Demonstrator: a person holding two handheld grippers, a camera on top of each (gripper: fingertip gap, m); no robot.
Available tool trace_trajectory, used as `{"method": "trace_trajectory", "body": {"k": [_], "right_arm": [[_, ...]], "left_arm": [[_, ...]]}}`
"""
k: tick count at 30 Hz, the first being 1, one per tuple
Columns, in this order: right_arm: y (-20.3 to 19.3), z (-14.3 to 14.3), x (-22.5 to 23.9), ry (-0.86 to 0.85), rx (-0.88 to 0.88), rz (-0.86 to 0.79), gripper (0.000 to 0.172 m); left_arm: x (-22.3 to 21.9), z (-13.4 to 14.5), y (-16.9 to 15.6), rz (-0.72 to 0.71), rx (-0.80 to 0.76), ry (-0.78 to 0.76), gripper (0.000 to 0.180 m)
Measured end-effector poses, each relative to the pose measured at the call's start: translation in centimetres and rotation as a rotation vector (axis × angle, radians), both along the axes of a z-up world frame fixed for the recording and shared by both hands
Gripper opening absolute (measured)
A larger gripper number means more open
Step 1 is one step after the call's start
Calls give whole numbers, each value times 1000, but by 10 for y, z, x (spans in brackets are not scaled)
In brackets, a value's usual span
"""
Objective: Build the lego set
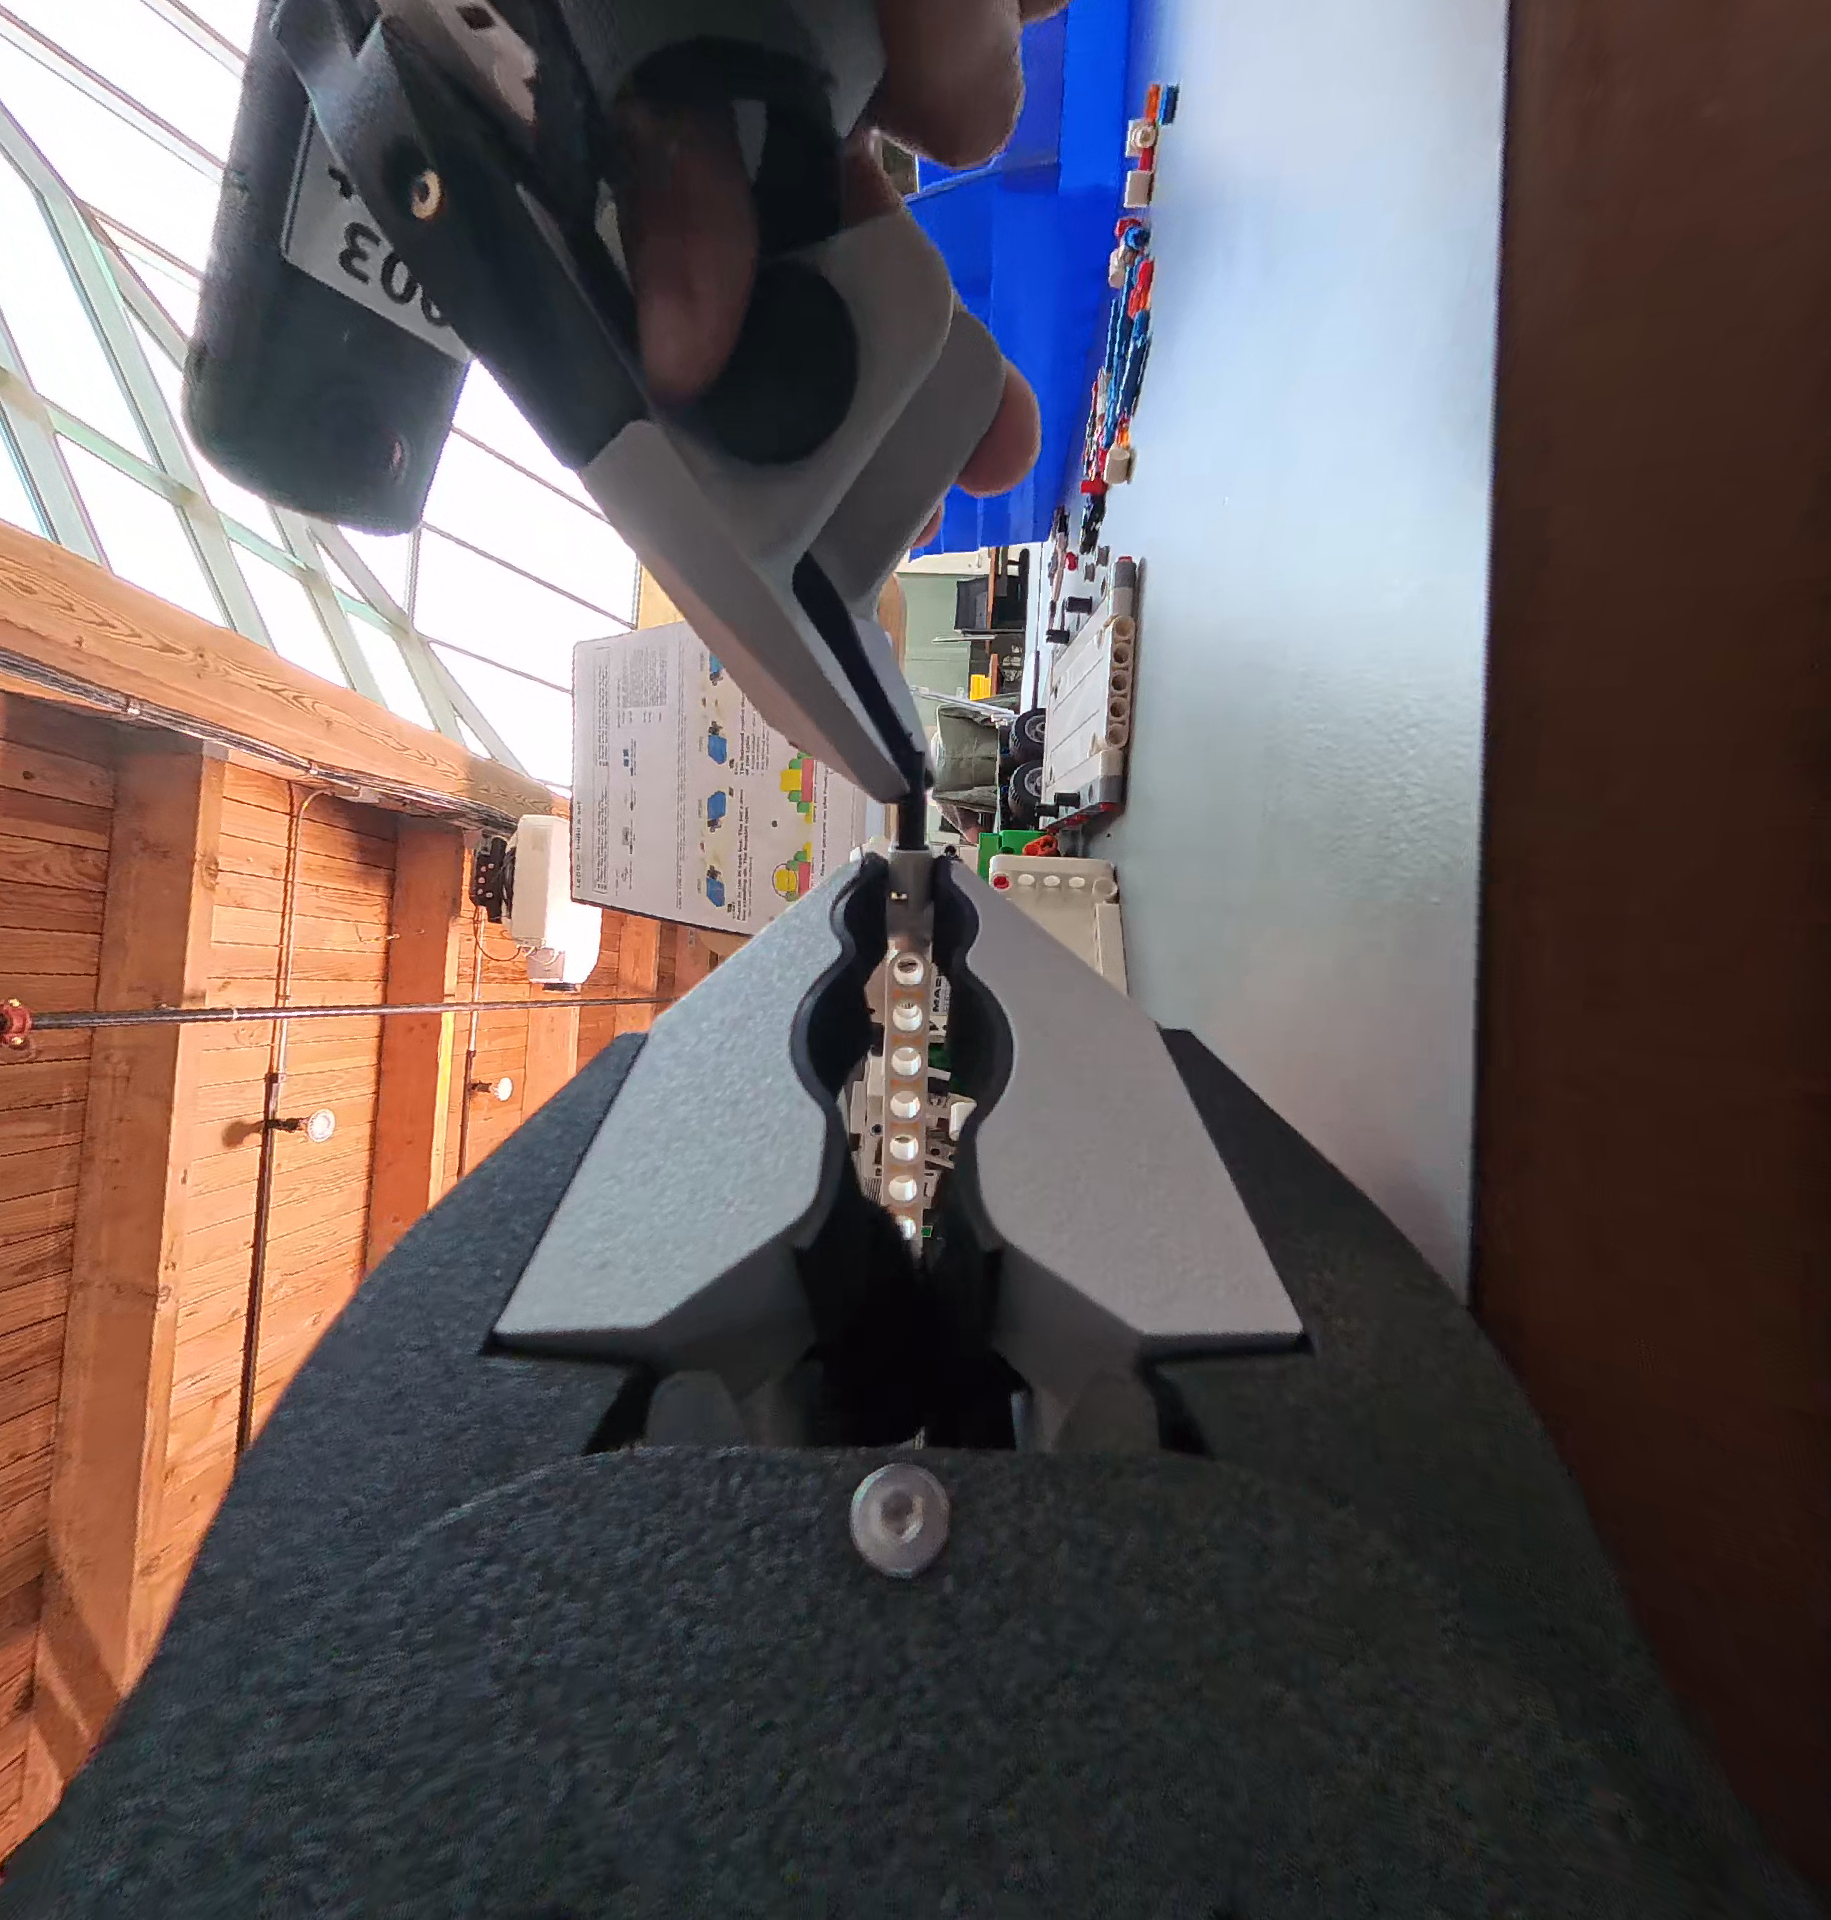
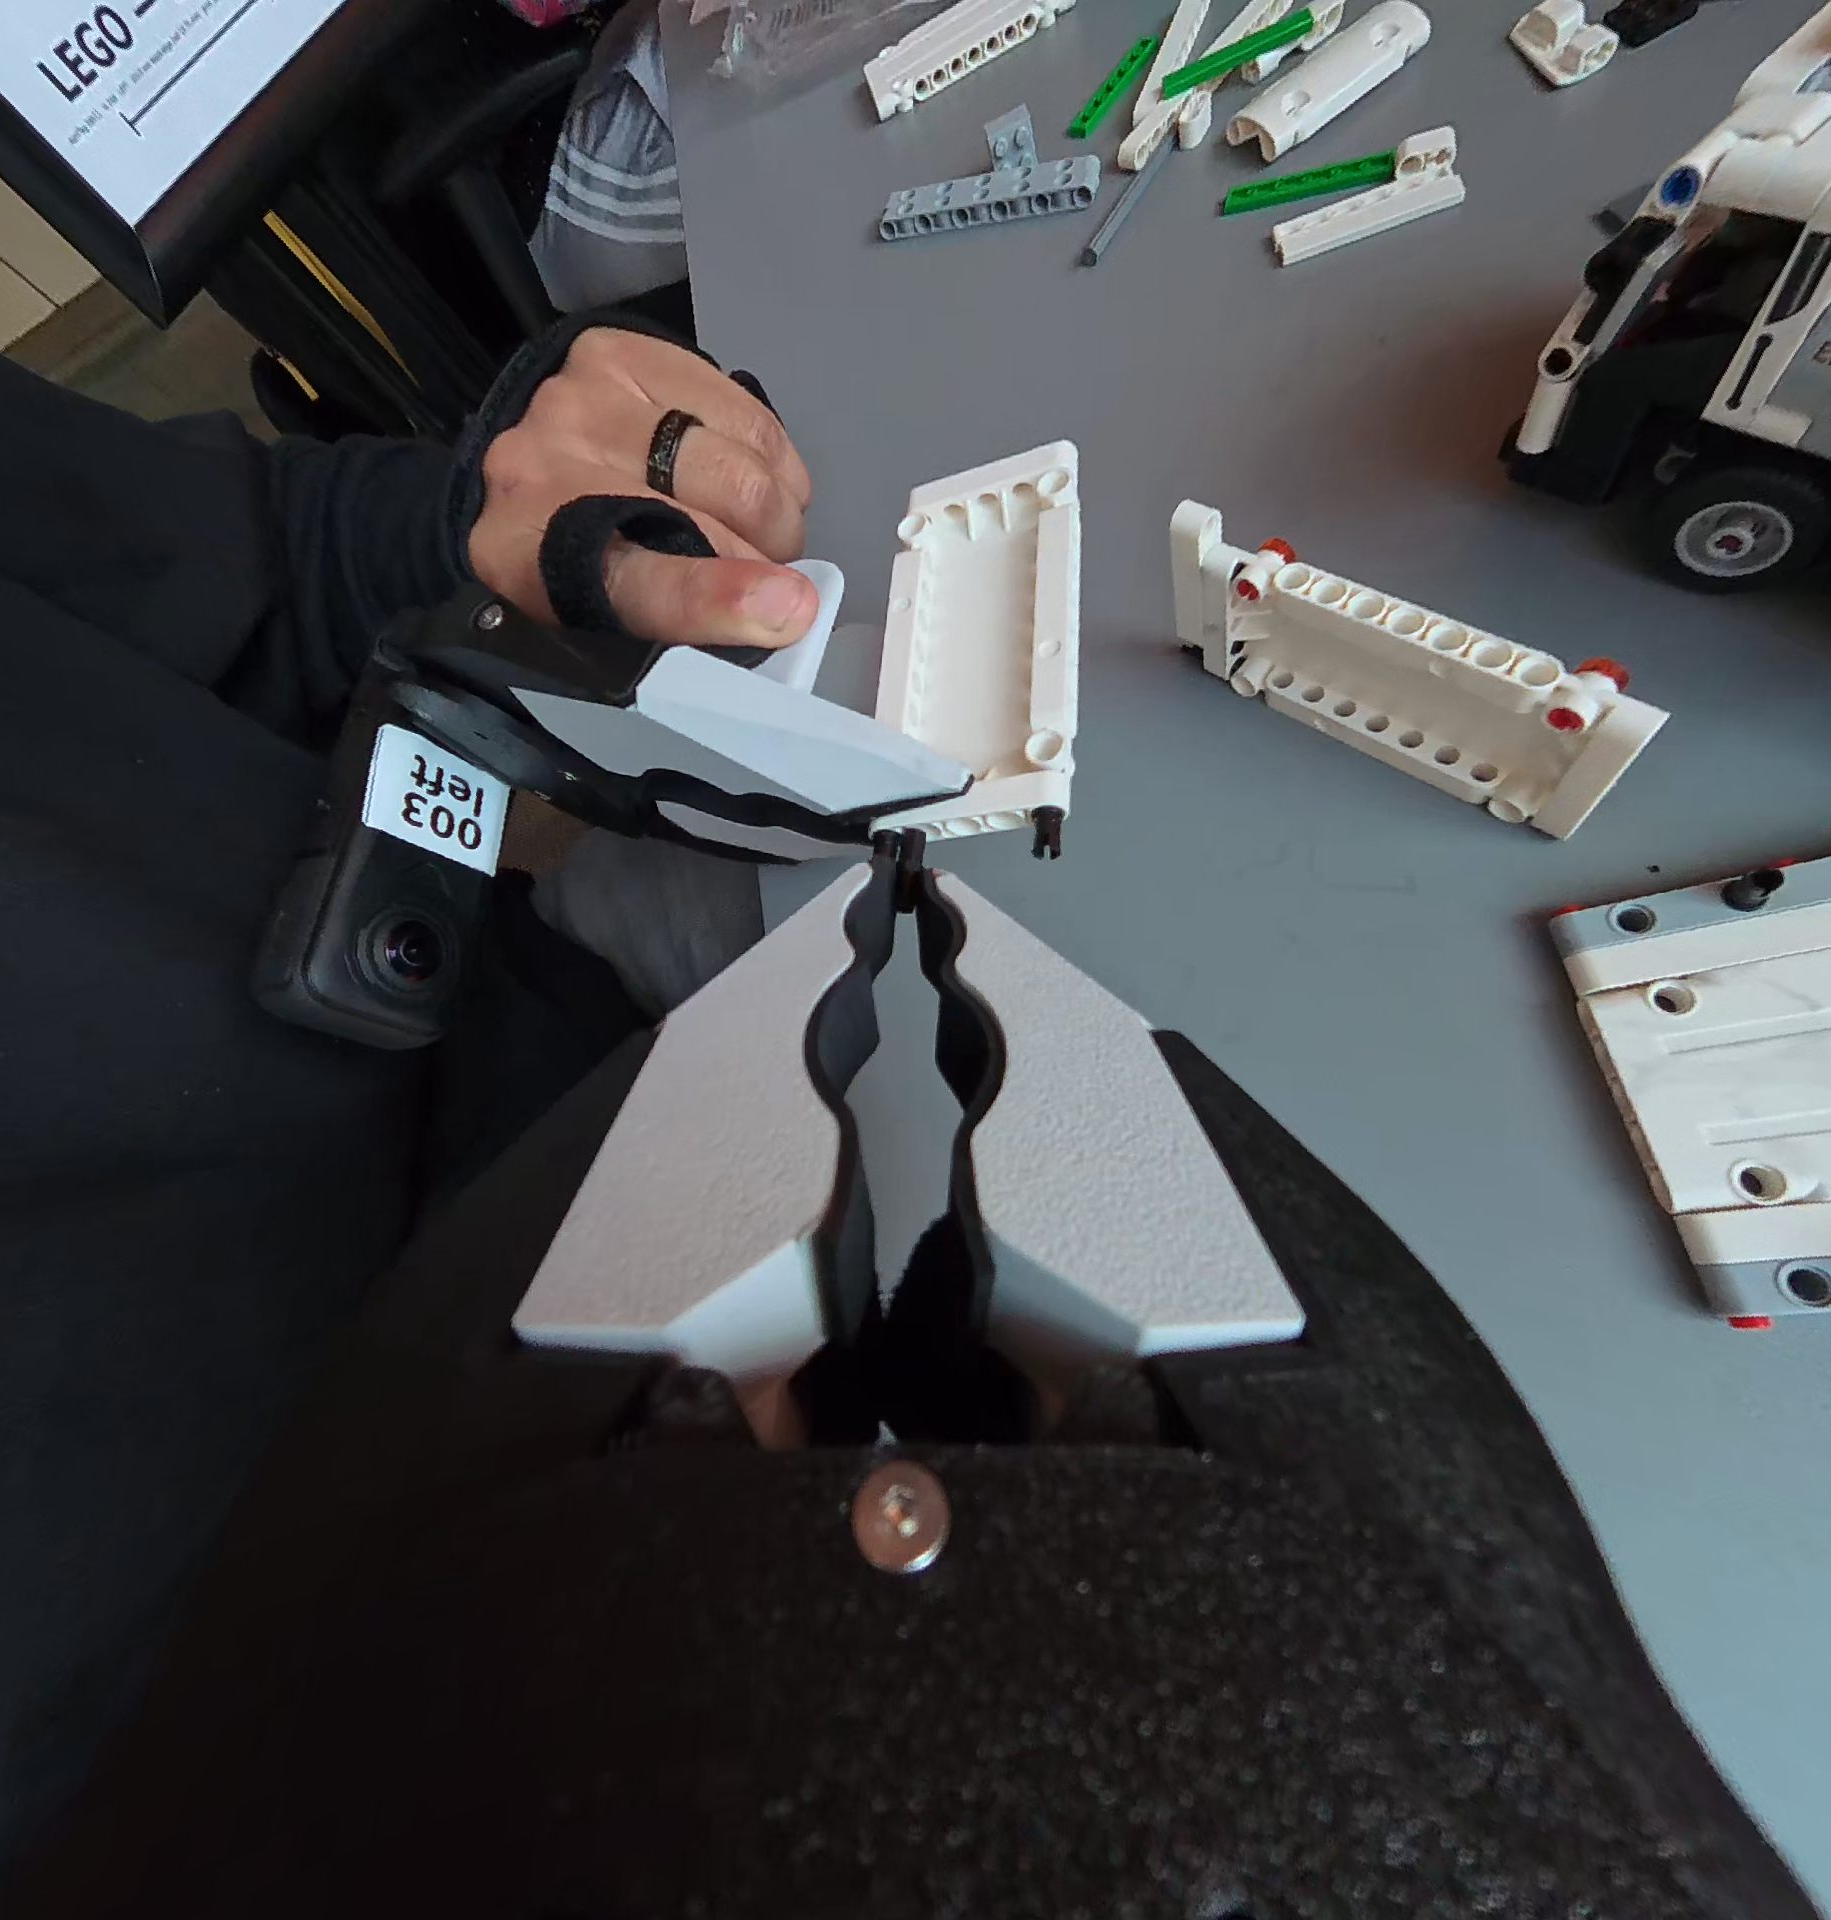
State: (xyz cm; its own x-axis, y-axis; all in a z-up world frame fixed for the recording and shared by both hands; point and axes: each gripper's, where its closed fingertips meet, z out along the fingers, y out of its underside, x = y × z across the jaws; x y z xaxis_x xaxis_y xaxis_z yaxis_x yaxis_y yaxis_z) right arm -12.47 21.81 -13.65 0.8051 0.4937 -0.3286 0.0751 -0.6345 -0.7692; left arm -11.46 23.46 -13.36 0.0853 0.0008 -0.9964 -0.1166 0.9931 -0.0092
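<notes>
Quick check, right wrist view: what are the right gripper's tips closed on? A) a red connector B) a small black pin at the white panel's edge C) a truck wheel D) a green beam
B: the right gripper pinches a small black pin at the edge of the white panel, which the left gripper clamps.

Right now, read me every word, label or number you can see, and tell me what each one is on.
I can't read writing out; here is where each piece stands.
White sticker on the left tool body: short printed characters.
Second white sticker on the right tool body: short printed characters.
Black-framed white sheet: large heading, with small print too small to read.
Toy truck side: lettering, cut off by the picture edge.
</notes>
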Motion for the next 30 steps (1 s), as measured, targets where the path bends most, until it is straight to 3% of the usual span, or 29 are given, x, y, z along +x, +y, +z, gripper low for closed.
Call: {"method": "trace_trajectory", "body": {"k": [12,30], "right_arm": [[0,-1,1,36,22,-44,2],[1,-6,2,-65,39,-20,2]], "left_arm": [[1,-3,0,6,-1,18,6],[-1,-8,-2,-5,-8,51,5]]}}
